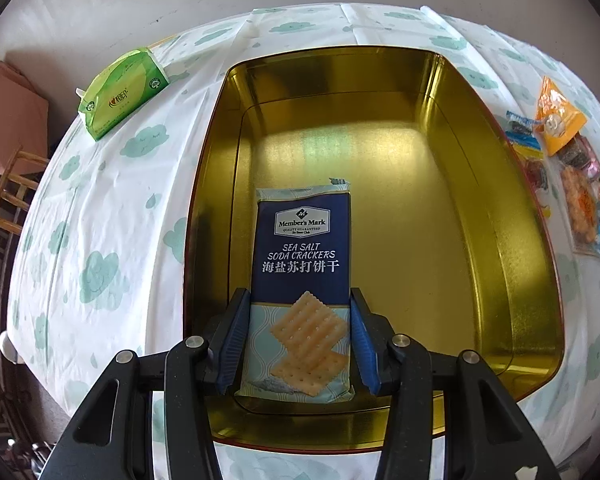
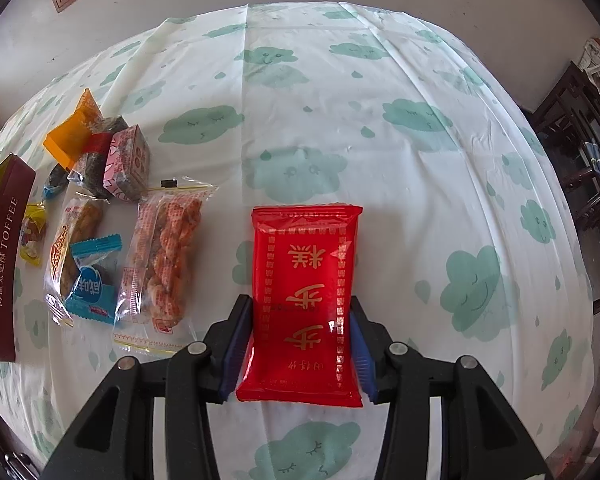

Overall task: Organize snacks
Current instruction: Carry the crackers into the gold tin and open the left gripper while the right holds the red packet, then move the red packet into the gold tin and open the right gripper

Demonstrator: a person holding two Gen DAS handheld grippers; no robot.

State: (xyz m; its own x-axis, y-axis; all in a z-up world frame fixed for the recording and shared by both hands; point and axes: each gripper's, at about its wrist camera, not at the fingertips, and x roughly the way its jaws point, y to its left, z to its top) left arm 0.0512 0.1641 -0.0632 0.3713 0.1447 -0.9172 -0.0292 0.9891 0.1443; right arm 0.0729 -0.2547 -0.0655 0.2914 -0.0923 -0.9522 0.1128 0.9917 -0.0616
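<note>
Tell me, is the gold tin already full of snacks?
No. The gold tin shows a bare floor; only the cracker pack, held in the left tool, is over it.

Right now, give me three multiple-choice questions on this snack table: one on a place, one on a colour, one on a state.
1. Where is the cracker pack?
A. inside the gold tin
B. on the tablecloth
C. on the tissue pack

2. What colour is the packet in the right gripper?
A. blue
B. red
C. green

3. How does the left gripper stand?
A. wide open, nothing between its fingers
B. closed on the cracker pack
C. closed on the tin's rim

Answers:
1 A, the pack sits over the tin's gold floor, within its walls.
2 B, the wrapper is red with gold characters.
3 B, both blue pads press the pack's sides.
</note>
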